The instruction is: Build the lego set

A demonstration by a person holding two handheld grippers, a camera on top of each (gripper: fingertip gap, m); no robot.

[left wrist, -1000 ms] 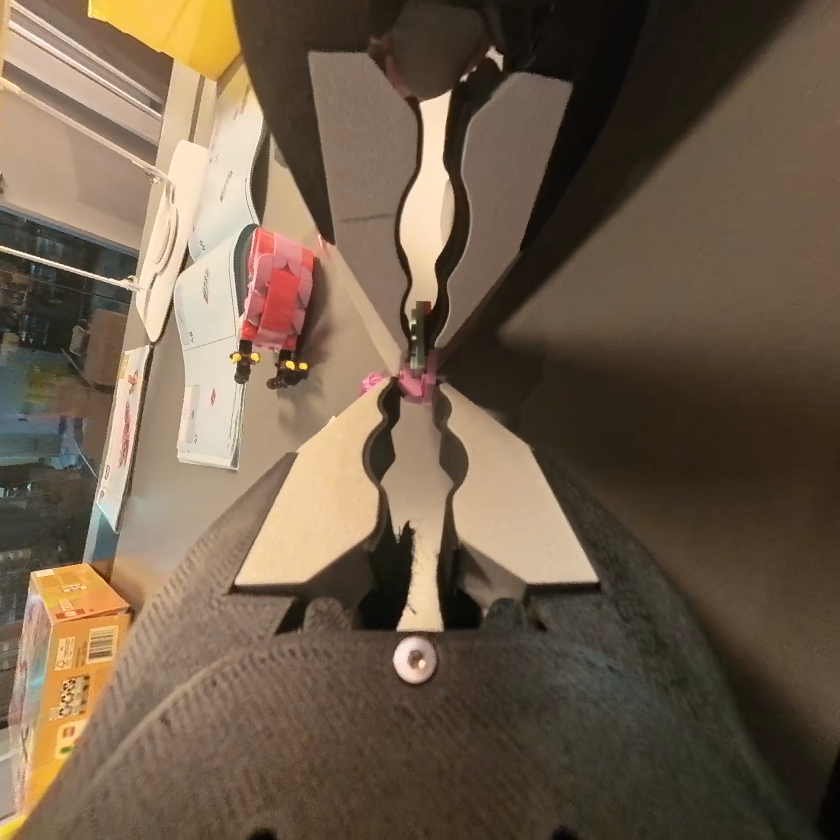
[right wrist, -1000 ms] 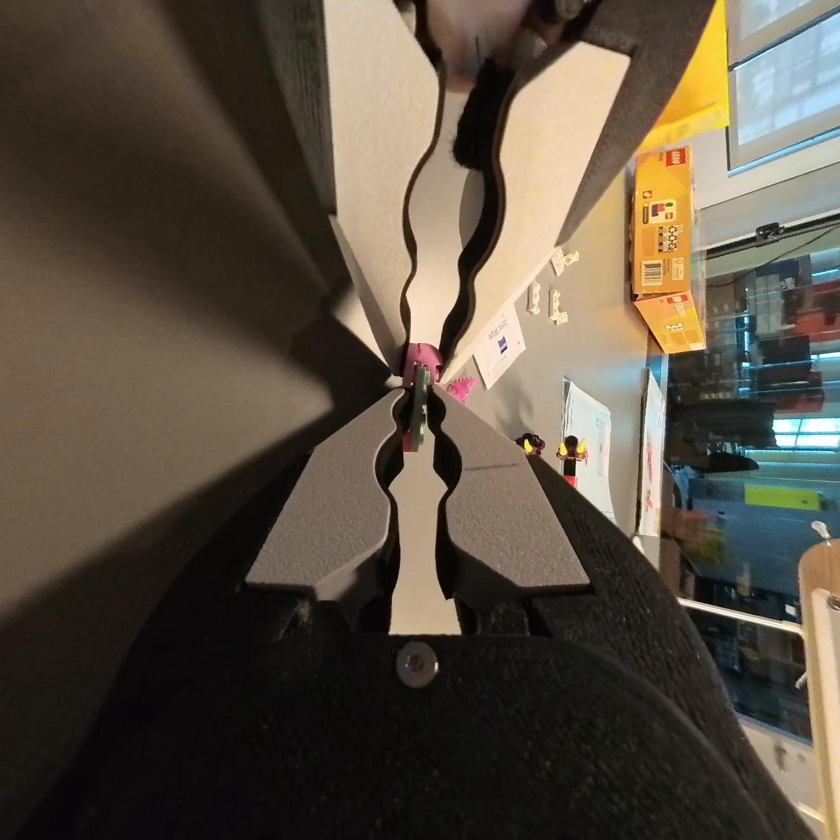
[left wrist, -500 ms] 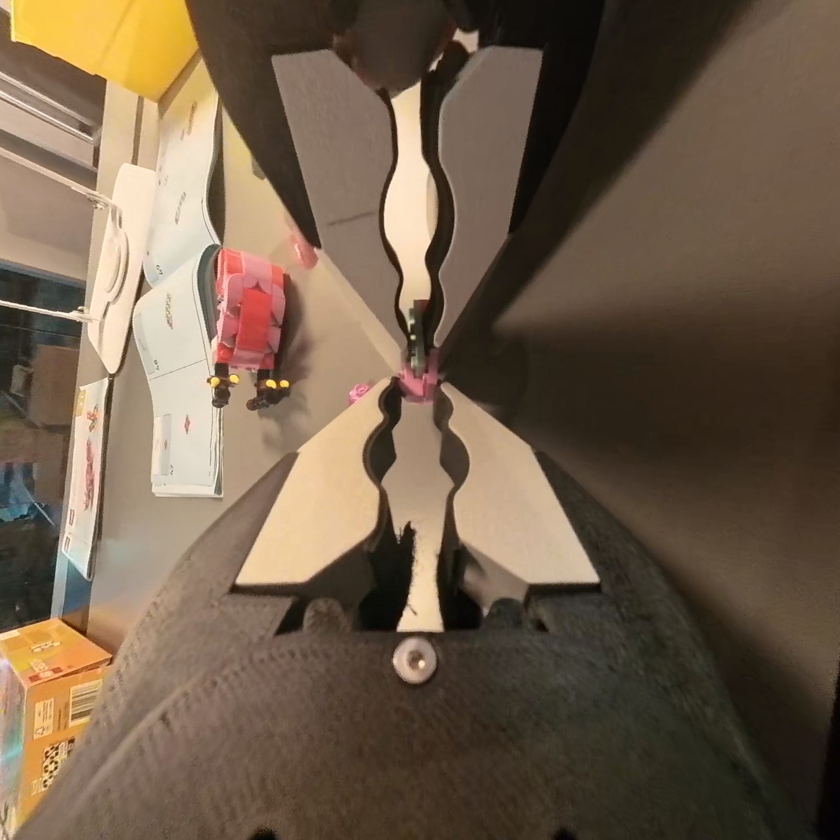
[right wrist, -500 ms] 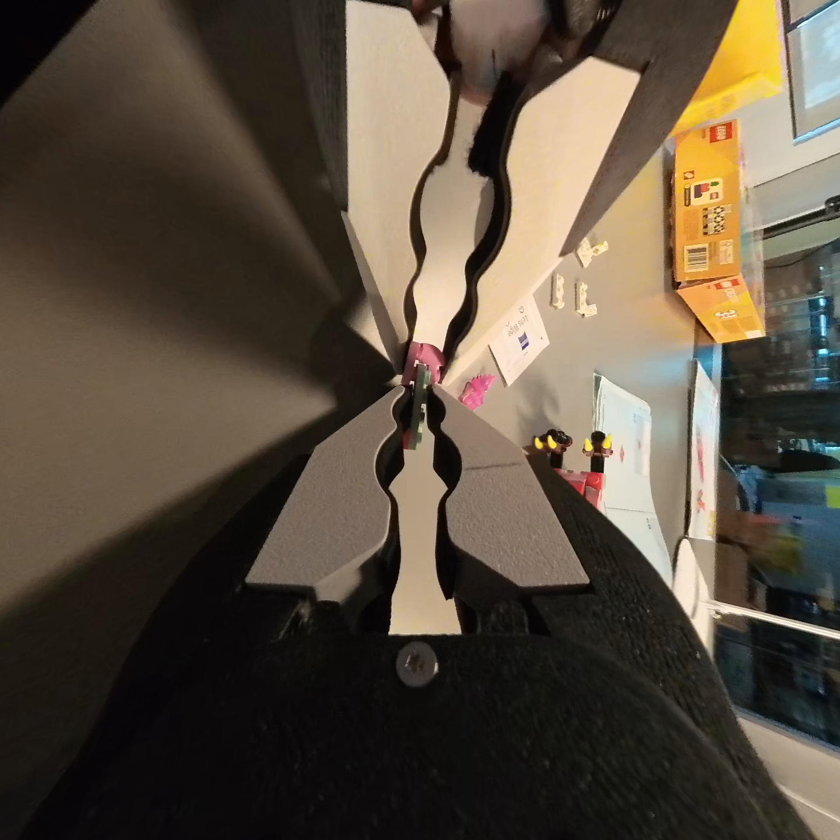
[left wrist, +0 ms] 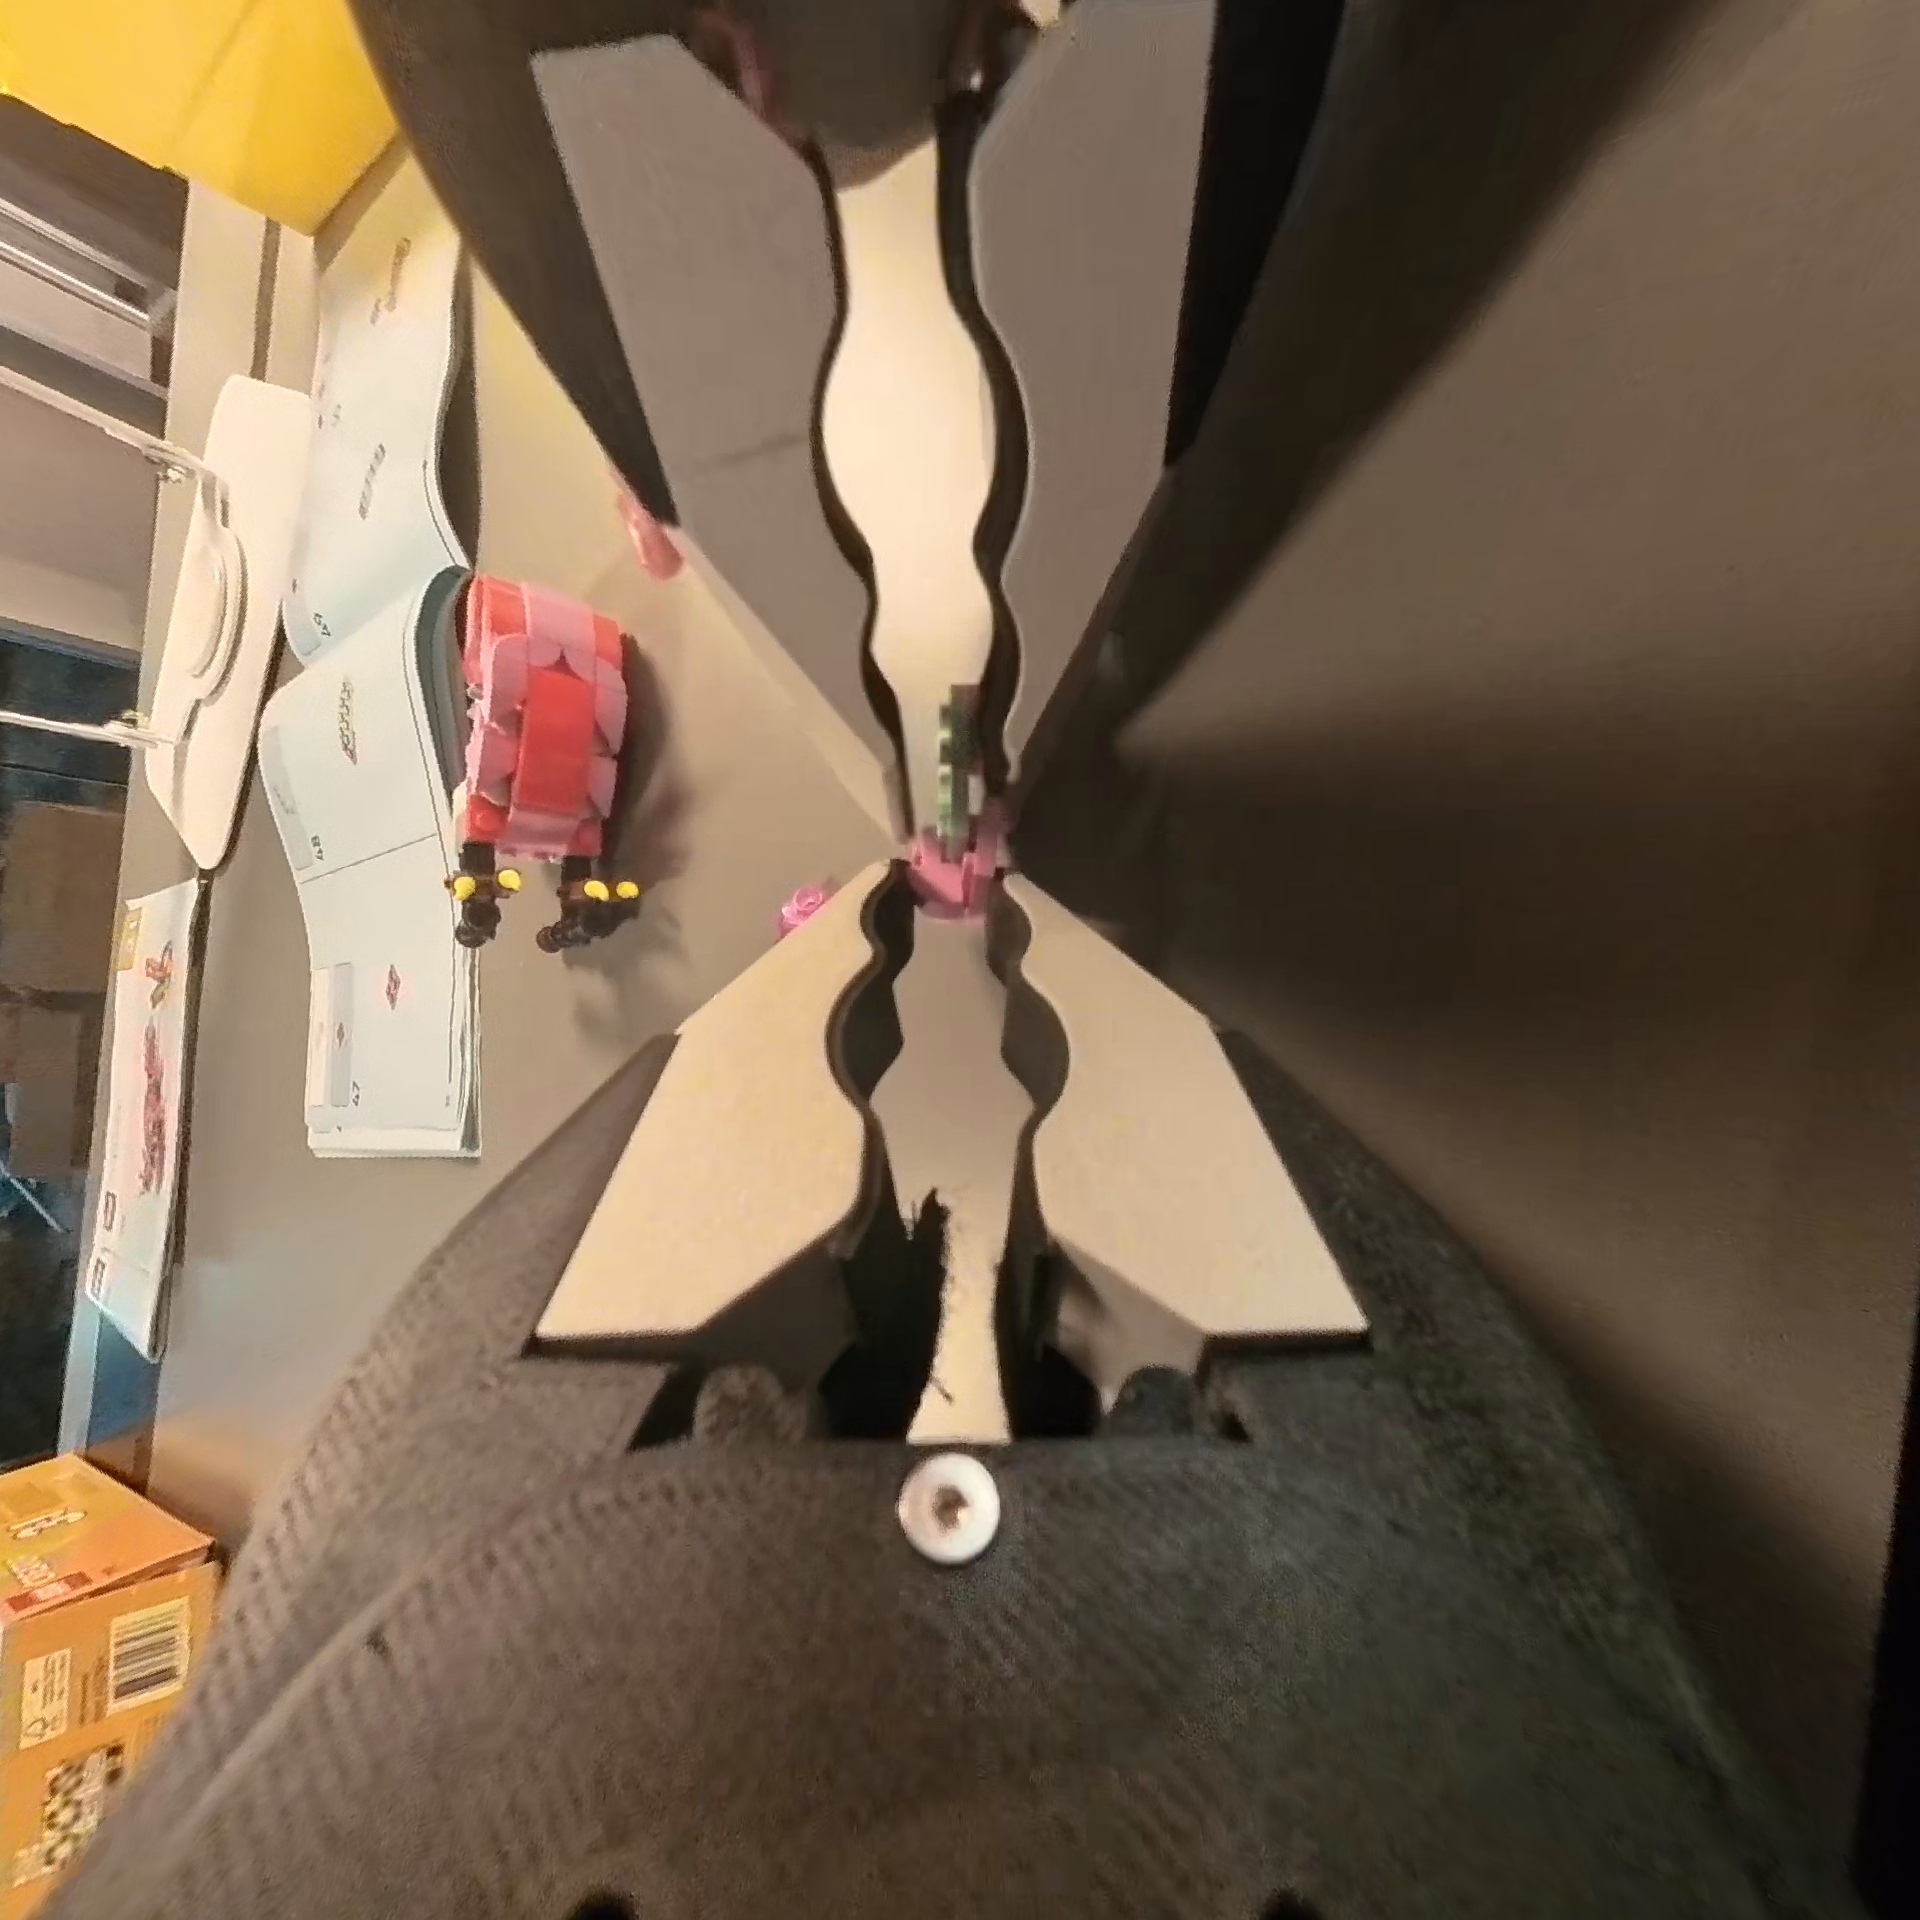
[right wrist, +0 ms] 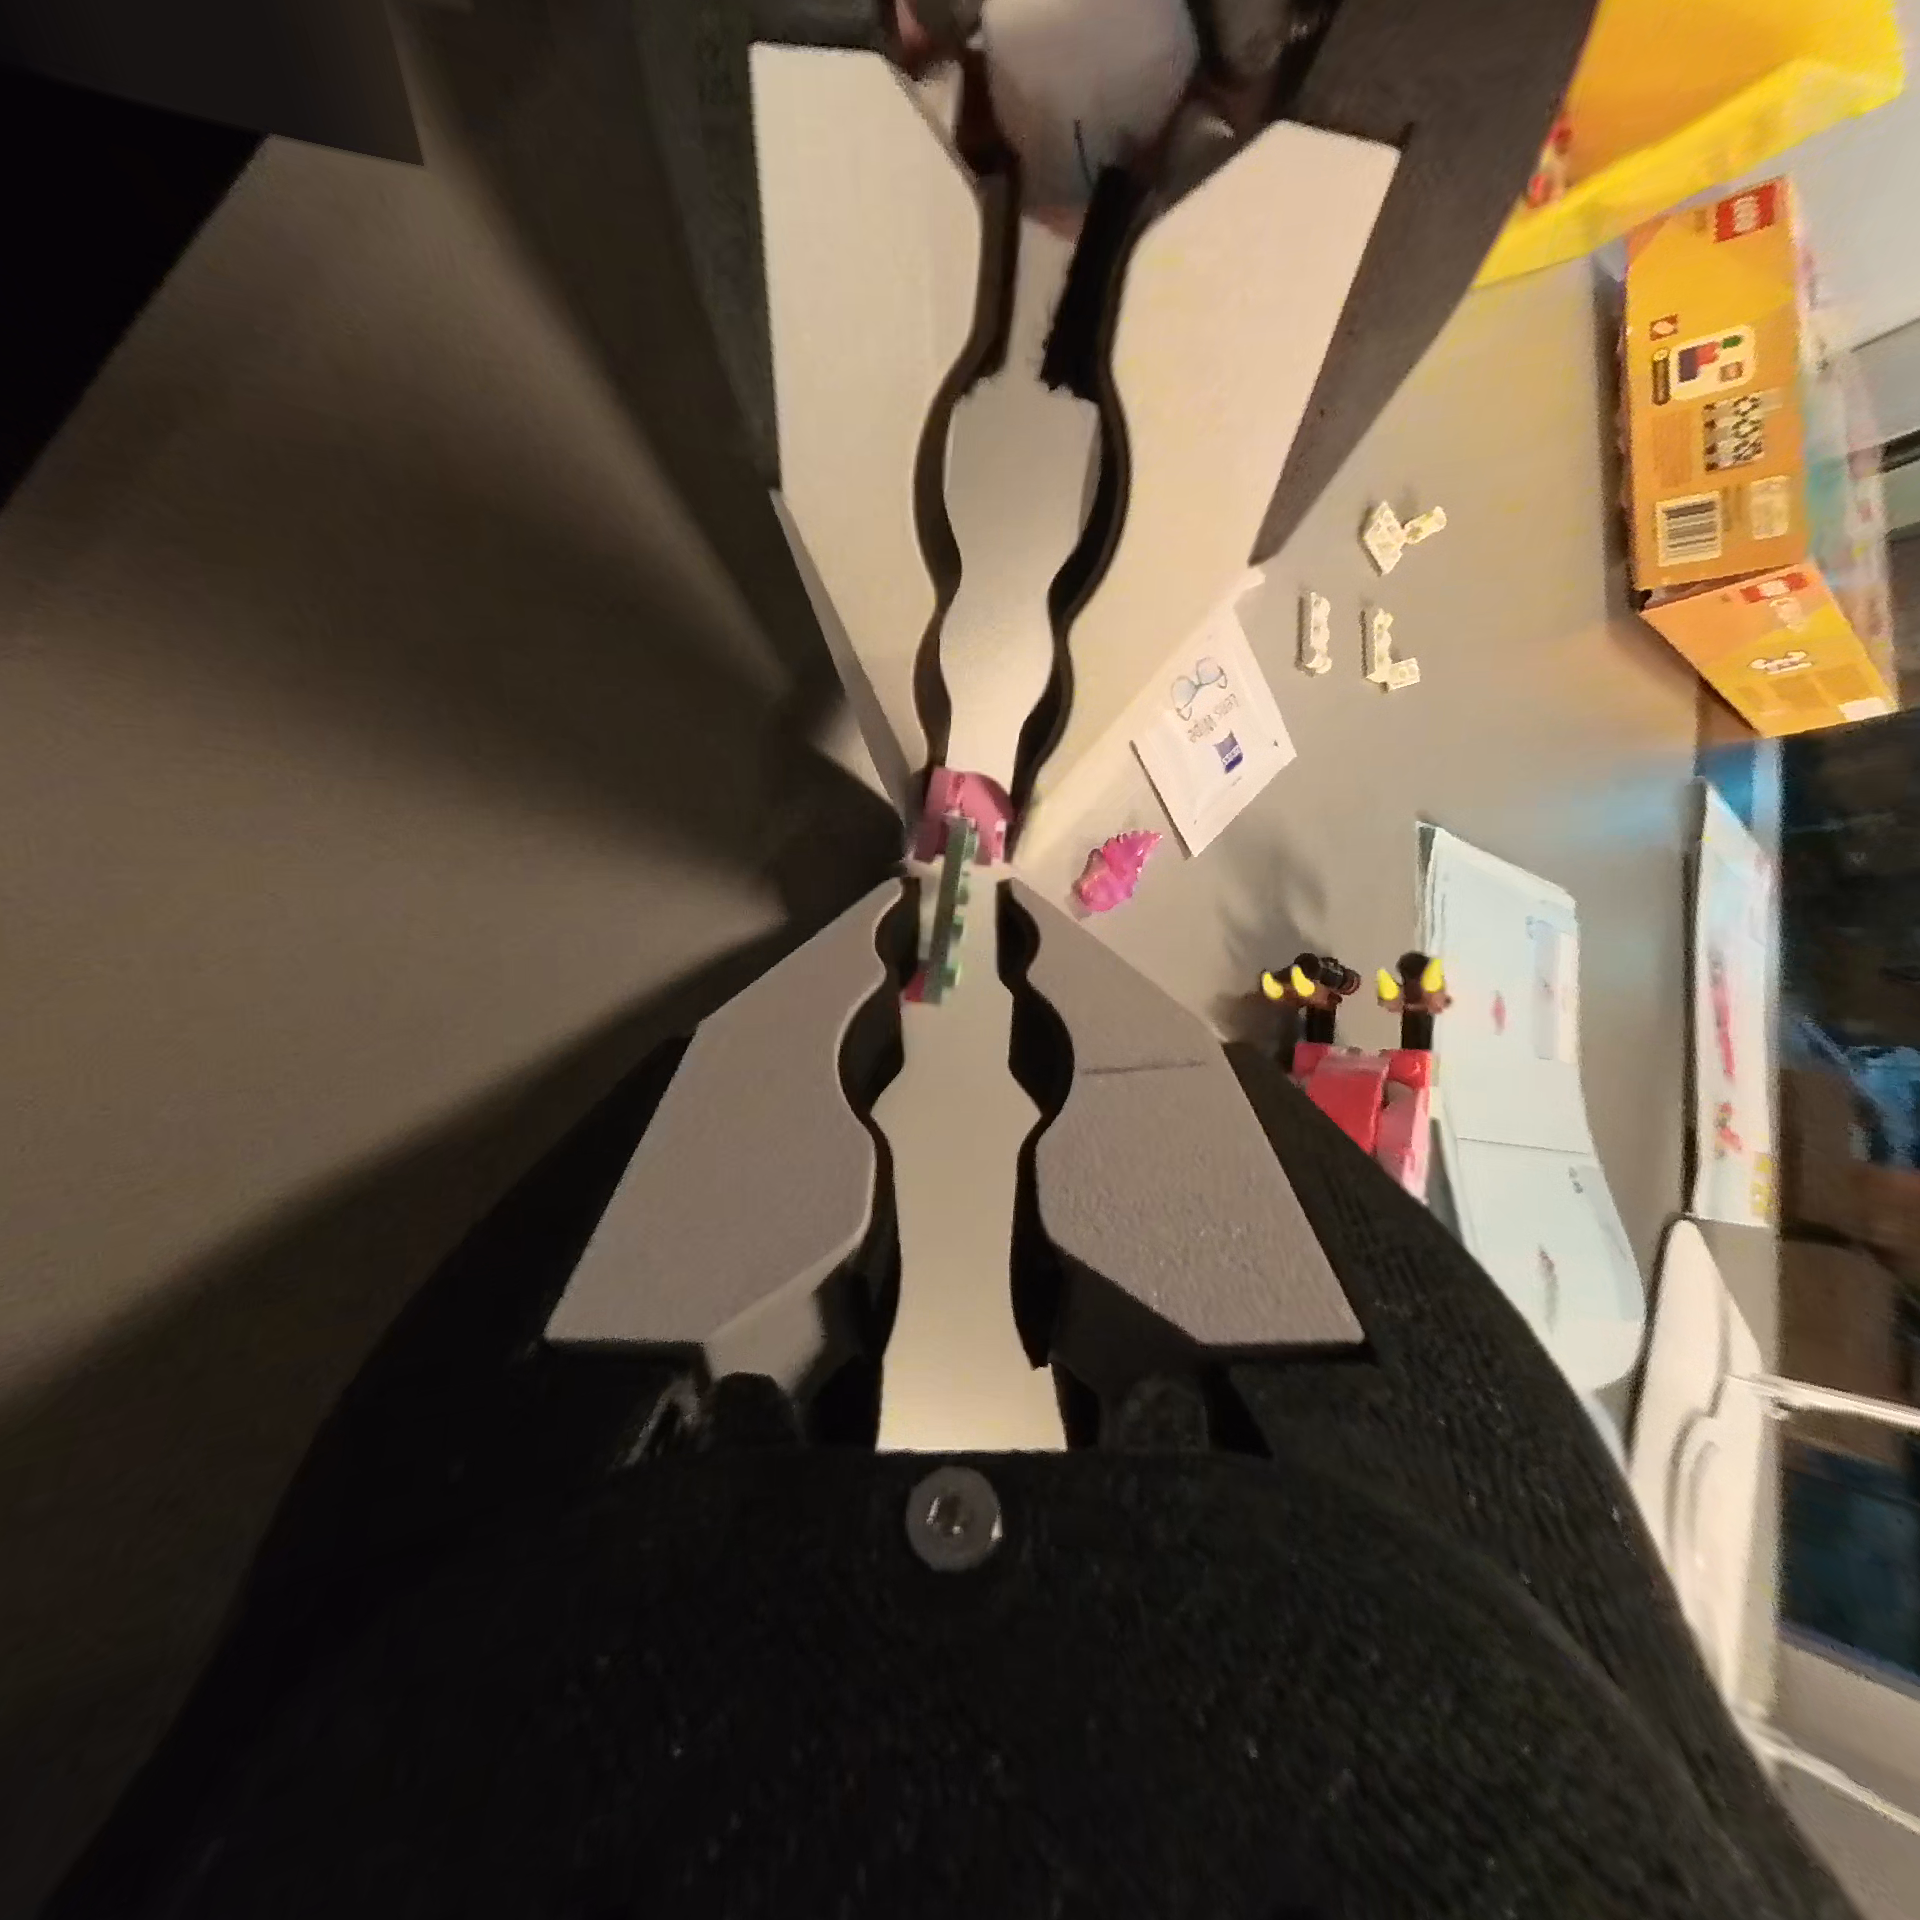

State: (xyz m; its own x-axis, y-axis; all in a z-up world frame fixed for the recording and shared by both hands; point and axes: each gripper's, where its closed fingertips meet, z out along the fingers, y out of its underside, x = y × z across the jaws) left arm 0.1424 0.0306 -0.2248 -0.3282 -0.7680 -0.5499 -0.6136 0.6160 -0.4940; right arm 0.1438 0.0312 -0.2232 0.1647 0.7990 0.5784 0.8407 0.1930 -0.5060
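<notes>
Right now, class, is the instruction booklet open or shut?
Open: the booklet lies with pale pages spread, beside the red-and-pink brick model.

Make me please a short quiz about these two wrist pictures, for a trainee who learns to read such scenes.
1. Which colour has the piece clamped between the fingertips of the left gripper? A green, B pink, C white.
2. True or false: the small white pieces lie on the table, outside the orange box.
3. Fill the gap: the claws on the feet of the red and pink model are ___.

Key: 1 B; 2 true; 3 yellow.
</notes>
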